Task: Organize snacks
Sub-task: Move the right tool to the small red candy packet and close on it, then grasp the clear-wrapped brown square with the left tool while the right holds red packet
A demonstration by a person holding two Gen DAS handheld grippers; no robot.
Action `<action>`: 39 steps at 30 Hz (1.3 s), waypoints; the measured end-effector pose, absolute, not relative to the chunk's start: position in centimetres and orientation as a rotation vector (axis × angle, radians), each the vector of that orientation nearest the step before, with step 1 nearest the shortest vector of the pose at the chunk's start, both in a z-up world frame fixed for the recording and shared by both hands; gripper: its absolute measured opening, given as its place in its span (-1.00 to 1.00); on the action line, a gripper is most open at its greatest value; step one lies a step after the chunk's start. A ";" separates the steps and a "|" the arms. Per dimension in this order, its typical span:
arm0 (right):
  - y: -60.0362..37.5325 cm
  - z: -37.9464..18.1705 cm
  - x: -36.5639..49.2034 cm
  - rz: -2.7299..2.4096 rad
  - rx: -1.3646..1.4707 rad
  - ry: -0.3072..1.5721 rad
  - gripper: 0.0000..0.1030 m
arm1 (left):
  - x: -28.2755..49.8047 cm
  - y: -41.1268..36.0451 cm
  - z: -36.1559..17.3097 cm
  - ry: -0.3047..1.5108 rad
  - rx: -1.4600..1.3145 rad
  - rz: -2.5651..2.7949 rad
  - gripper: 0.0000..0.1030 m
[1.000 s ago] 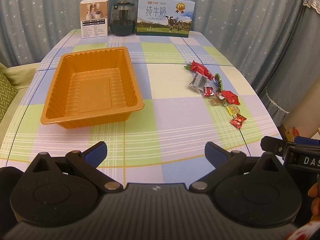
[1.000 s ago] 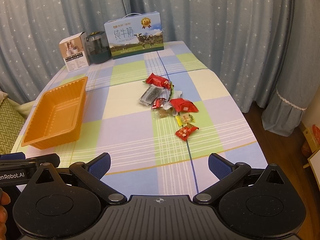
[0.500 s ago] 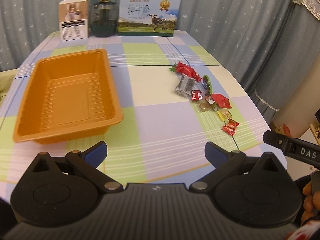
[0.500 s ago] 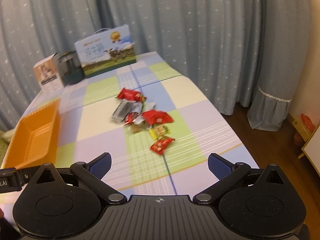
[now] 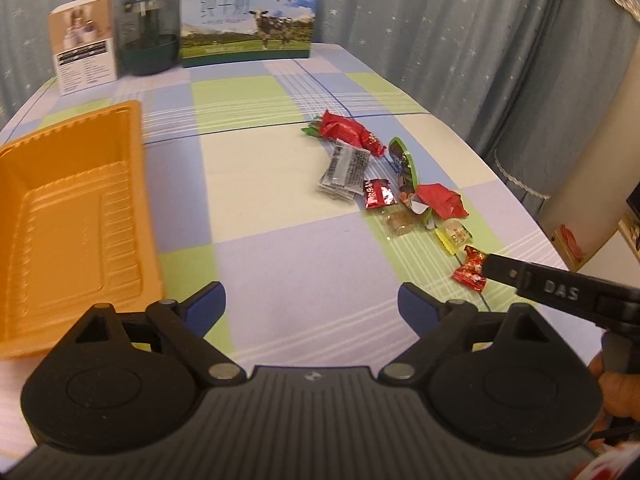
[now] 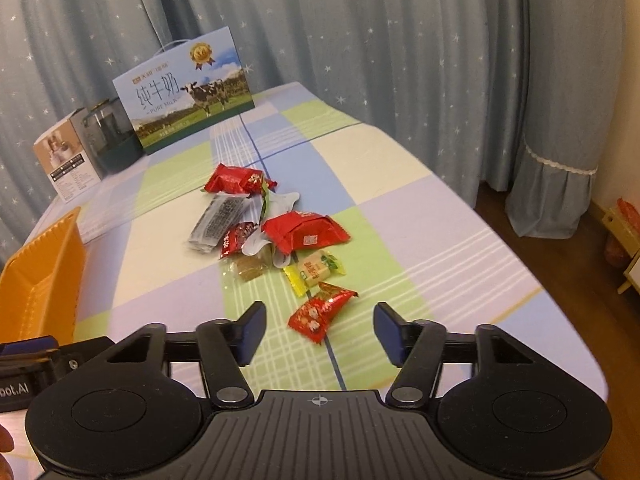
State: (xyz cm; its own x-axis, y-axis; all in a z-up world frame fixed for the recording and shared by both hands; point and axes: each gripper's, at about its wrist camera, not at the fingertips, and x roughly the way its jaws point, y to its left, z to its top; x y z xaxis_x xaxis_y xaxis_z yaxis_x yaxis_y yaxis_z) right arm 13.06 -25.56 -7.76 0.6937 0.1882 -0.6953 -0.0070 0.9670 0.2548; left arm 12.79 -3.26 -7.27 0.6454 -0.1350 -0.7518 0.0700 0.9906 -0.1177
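An empty orange tray (image 5: 68, 216) sits at the left of the checked tablecloth. Several wrapped snacks lie in a loose row on the right: two red packets (image 6: 304, 234) (image 6: 236, 179), a grey sachet (image 6: 218, 220), a yellow-green candy (image 6: 316, 270) and a small red candy (image 6: 320, 312). My right gripper (image 6: 320, 330) hangs low over the small red candy, its jaws closing. The candy lies between the blue pads (image 6: 252, 332), which stand clear of it. My left gripper (image 5: 312, 306) is near the tray's right corner, closing slightly with nothing between its fingers.
A milk gift box (image 5: 248, 20), a dark jar (image 5: 150, 40) and a small white box (image 5: 84, 44) stand along the far edge. Starred curtains surround the table. The table's right edge (image 6: 500, 240) drops to a wooden floor.
Both grippers have come forward and down toward the table. The right gripper's jaws have narrowed around the small red candy. The left view has swung right, so the tray sits at its left edge.
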 end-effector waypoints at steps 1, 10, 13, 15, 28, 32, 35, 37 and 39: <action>-25.4 -8.0 13.5 0.109 0.242 0.802 0.07 | 13.1 -3.4 -7.5 0.858 -0.073 -0.121 0.78; -24.8 -10.1 15.8 0.081 0.255 0.846 -0.17 | 14.7 -3.7 -8.5 0.843 -0.079 -0.155 0.77; -24.5 -10.4 16.0 0.077 0.250 0.846 -0.28 | 15.0 -3.8 -8.7 0.838 -0.067 -0.164 0.71; -24.4 -10.4 16.1 0.071 0.240 0.843 -0.46 | 15.2 -3.9 -8.8 0.837 -0.059 -0.175 0.70; -25.9 -9.2 15.1 0.033 0.255 0.795 -0.56 | 18.0 -7.5 -9.9 0.794 0.057 -0.363 0.38; -26.4 -9.1 15.3 0.020 0.286 0.796 -0.56 | 19.8 -9.2 -10.9 0.770 0.143 -0.419 0.16; -26.5 -9.2 15.5 0.005 0.289 0.792 -0.56 | 20.9 -10.0 -11.4 0.757 0.201 -0.452 0.00; -26.6 -9.4 15.7 -0.005 0.297 0.798 -0.56 | 21.5 -10.4 -11.6 0.759 0.216 -0.484 -0.08; -26.6 -9.5 15.8 -0.010 0.306 0.801 -0.56 | 21.9 -10.9 -11.8 0.755 0.243 -0.505 -0.14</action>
State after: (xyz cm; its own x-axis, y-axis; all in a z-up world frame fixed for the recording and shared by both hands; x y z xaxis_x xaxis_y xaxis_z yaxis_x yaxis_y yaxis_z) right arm 15.81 -26.62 -9.51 0.6987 0.1063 -0.7075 0.1238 0.9560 0.2659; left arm 21.87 -10.86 -11.84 0.6170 -0.3490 -0.7053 0.5194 0.8540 0.0318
